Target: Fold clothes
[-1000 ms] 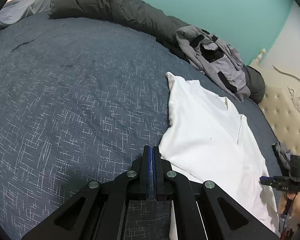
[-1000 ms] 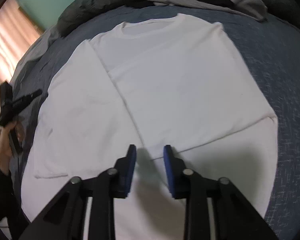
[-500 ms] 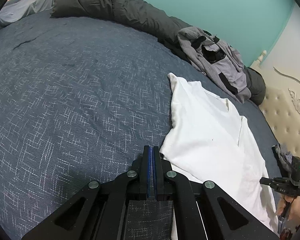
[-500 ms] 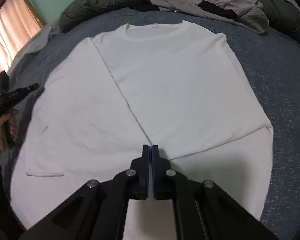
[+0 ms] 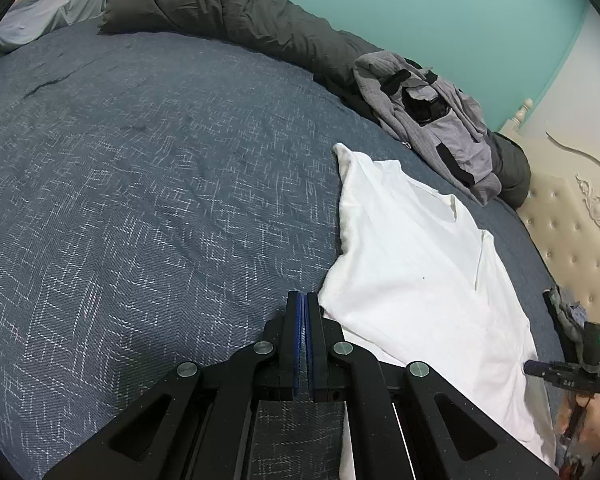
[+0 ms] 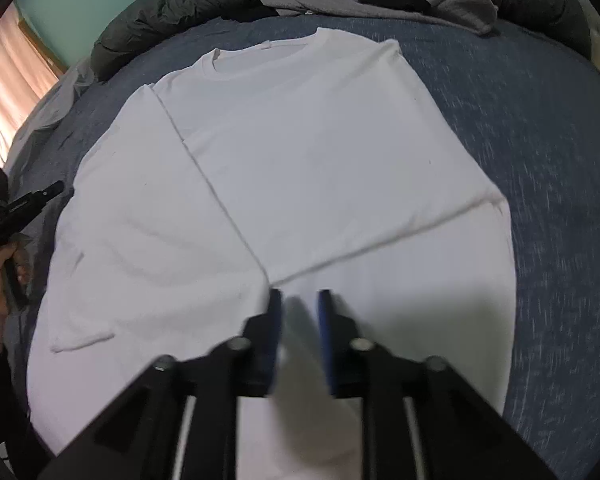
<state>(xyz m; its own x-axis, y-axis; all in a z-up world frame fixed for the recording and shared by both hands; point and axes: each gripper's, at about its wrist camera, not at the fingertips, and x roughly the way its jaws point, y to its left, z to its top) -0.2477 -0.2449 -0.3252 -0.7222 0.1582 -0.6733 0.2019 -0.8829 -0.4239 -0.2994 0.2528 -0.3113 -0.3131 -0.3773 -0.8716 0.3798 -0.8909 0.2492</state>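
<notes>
Two grippers work over the bed: left gripper clenched empty beside the white T-shirt, blurred right gripper opening above its hem, nothing between.

The left claw is pressed shut and empty, while the right claw is opening, nothing between its pads.

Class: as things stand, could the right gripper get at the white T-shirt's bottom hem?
Probably yes: the right gripper hangs right over the white T-shirt, jaws opening with nothing between them, and nothing lies in its way.
</notes>
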